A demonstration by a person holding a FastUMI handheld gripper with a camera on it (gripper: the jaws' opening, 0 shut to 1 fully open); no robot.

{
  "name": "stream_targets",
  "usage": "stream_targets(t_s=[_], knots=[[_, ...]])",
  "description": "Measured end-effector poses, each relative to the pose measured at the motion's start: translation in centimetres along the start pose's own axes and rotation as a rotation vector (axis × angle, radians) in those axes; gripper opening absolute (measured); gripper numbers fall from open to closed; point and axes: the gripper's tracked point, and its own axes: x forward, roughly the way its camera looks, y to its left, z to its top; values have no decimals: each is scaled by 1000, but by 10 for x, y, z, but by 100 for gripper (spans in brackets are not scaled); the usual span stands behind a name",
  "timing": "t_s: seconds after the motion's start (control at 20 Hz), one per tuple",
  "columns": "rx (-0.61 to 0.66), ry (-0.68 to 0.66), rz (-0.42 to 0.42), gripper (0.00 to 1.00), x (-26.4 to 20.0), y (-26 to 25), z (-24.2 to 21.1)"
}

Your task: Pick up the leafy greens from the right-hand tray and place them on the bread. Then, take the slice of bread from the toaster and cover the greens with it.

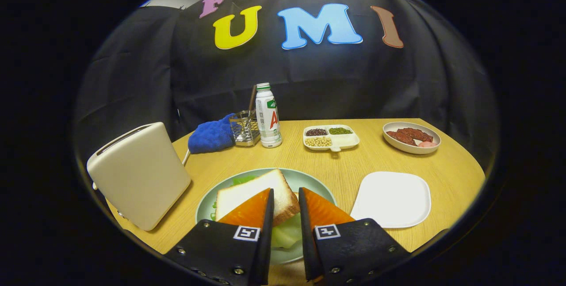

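Gripper [286, 195] hangs low over the green plate [309, 181], fingers a narrow gap apart and gripping nothing — the gap sits over the right edge of the bread slice [247, 191], but whether the fingers touch the bread cannot be told. The slice is square and pale with a tan crust, lying flat and slightly turned on top of the leafy greens [285, 233]; light-green leaves show under it between the fingers and again at its far-left edge. The plate is round, glossy and pale green.

Left to right on the round wood-grain table [442, 166]: a cream toaster [139, 173], smooth with rounded corners, slot on top, at 9 o'clock from the plate. At 11 o'clock a blue fuzzy cloth [211, 135], bunched up, touching a wire-mesh holder [244, 127] with a stick standing in it. Just beside that, a white plastic bottle [268, 116] with a green cap, upright. At 1 o'clock a white divided dish [331, 138] — dark grains, green beans and yellow beans in separate compartments. At 3 o'clock from the plate, a white square tray [391, 200] with rounded corners, matte, bare. Far at 2 o'clock a beige oval dish [411, 137] holding reddish meat slices.
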Motion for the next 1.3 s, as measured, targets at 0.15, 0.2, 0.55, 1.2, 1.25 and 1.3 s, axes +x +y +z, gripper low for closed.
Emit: stream_targets(t_s=[0.15, 0.2, 0.55, 1.2, 1.25, 1.3], knots=[[4, 1, 5, 31, 2, -1, -3], [2, 0, 4, 31, 2, -2, -3], [-6, -13, -9, 32, -10, -13, 4], [-80, -246, -60, 32, -78, -83, 61], [-95, -275, -61, 32, -85, -90, 69], [-113, -303, -63, 32, -93, -98, 76]])
